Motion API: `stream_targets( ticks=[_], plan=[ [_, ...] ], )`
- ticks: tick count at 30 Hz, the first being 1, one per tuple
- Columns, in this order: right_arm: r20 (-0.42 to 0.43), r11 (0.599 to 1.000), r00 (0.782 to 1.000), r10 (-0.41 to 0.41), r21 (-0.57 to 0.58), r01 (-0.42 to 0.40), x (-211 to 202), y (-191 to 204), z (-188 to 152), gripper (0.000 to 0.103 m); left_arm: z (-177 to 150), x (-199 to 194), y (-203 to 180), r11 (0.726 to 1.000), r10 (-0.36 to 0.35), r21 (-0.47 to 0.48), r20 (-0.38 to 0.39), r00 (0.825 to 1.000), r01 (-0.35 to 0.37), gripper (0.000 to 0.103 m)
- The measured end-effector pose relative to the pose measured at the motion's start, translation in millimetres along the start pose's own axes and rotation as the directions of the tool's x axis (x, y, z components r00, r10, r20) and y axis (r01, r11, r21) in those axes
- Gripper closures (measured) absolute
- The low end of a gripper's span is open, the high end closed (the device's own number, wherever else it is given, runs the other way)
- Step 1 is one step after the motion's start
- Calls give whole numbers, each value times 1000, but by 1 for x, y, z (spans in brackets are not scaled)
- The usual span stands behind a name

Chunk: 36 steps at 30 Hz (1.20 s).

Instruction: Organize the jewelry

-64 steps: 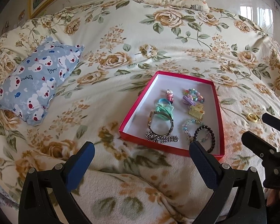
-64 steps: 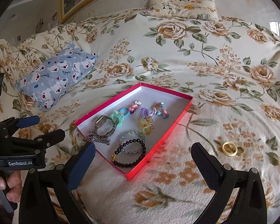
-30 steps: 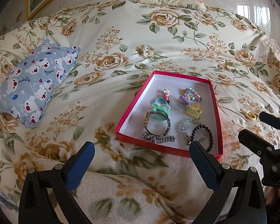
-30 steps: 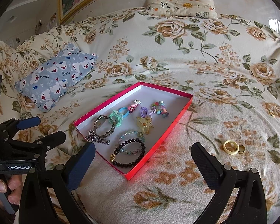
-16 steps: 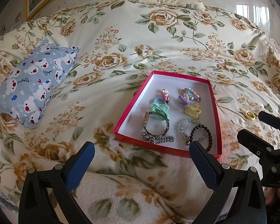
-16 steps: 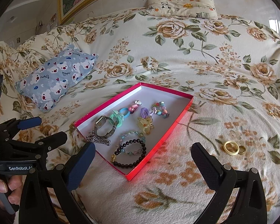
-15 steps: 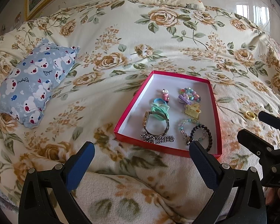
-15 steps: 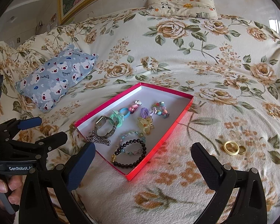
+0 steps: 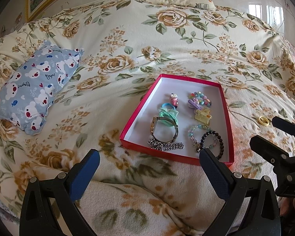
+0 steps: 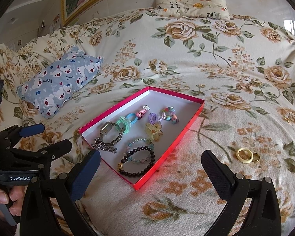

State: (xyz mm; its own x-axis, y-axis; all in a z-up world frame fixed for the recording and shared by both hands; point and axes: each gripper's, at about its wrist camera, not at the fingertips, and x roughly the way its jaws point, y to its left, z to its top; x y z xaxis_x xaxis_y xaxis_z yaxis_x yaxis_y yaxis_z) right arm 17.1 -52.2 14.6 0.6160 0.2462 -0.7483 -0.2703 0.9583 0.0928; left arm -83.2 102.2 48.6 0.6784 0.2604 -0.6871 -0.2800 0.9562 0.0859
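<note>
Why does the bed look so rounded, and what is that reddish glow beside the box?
Both views: a fisheye lens bulges the bed and darkens the corners. Right wrist view: light coming off the red box wall tints the blanket beside it. Left wrist view: window glare shows top right; everything looks sharp.

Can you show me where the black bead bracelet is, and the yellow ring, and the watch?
black bead bracelet (image 10: pixel 147 152), right wrist view, on its far beads.
yellow ring (image 10: pixel 244 155), right wrist view, on its near band.
watch (image 9: pixel 155 123), left wrist view, on its face.

Tray (image 10: pixel 188 122) of jewelry on the bedspread (image 10: pixel 206 59); two rings (image 10: pixel 246 155) lie to its right
</note>
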Motion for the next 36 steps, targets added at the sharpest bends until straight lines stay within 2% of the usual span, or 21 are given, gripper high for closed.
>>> stream_targets(
  ticks=[36],
  plan=[
    [-8,1000,1000,6,11,-6,2,0,-2,0,-1,6,3,1000,-9,8,-7,1000,9,1]
  ],
)
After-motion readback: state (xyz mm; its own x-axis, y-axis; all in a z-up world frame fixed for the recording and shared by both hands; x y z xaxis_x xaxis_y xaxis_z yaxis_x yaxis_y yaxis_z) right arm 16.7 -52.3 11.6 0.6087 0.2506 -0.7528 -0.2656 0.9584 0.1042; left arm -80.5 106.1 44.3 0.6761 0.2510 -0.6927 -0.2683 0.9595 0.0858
